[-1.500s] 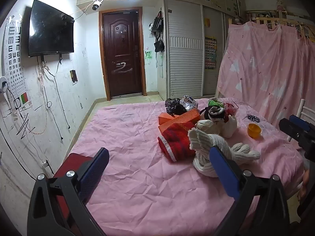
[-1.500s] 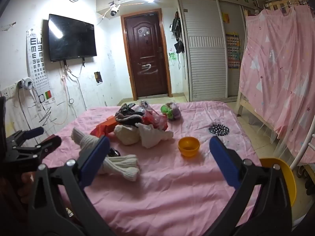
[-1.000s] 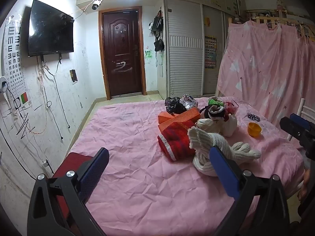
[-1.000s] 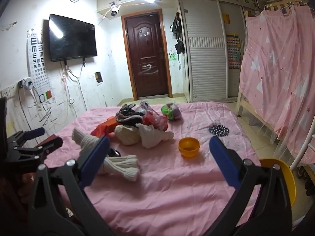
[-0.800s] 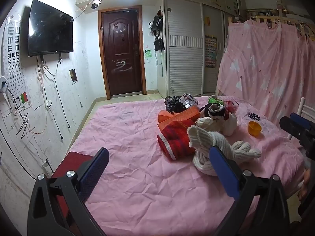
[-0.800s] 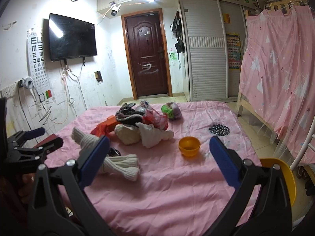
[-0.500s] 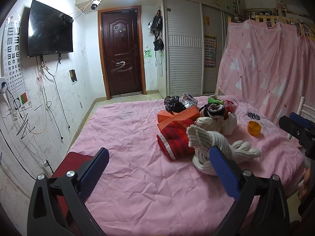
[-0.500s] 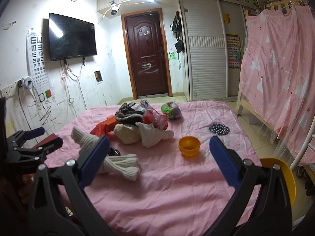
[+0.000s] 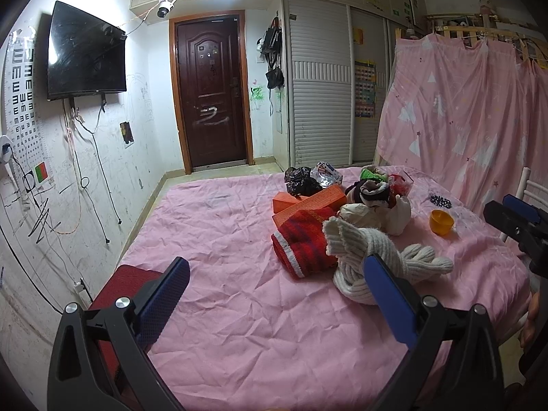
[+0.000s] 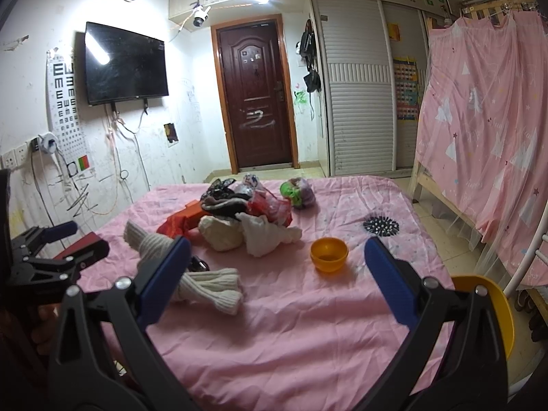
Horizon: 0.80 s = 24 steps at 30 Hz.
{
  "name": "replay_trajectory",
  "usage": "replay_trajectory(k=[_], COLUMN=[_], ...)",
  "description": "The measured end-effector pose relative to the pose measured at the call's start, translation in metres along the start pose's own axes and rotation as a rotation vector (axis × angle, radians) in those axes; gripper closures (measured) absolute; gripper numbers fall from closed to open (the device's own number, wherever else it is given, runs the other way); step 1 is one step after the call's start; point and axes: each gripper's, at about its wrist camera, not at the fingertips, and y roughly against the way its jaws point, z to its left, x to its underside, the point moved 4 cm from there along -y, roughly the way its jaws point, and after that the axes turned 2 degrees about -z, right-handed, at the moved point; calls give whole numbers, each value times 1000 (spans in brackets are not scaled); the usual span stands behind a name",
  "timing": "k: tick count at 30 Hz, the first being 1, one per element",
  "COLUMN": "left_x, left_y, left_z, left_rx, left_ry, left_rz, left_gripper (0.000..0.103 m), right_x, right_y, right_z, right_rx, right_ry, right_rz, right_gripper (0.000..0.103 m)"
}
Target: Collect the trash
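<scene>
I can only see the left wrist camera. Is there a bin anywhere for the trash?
Observer: Maybe. The right wrist view shows a yellow plastic tub low down, just past the near right corner of the pink bed.
Operator: Is anything hiding by the white knitted socks?
Observer: Yes, a small dark object lies against their far side. It is too small to identify.
Operator: What's that crumpled green thing at the back?
Observer: From the right side it looks like a bundle with a purple half too, lying apart from the clothes pile.
</scene>
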Motion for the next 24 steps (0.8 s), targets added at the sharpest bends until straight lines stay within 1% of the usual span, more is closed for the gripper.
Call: replay_trajectory(k=[24], left_x=[1], left_y=[-2], left_z=[0], left_rx=[-1], left_ry=[-4], left_rz=[0], left_gripper=[9], right_x=[0], right_y=[0], right_z=[0], right_rx=[1], right_ry=[3], right_rz=[-1], right_gripper=[6])
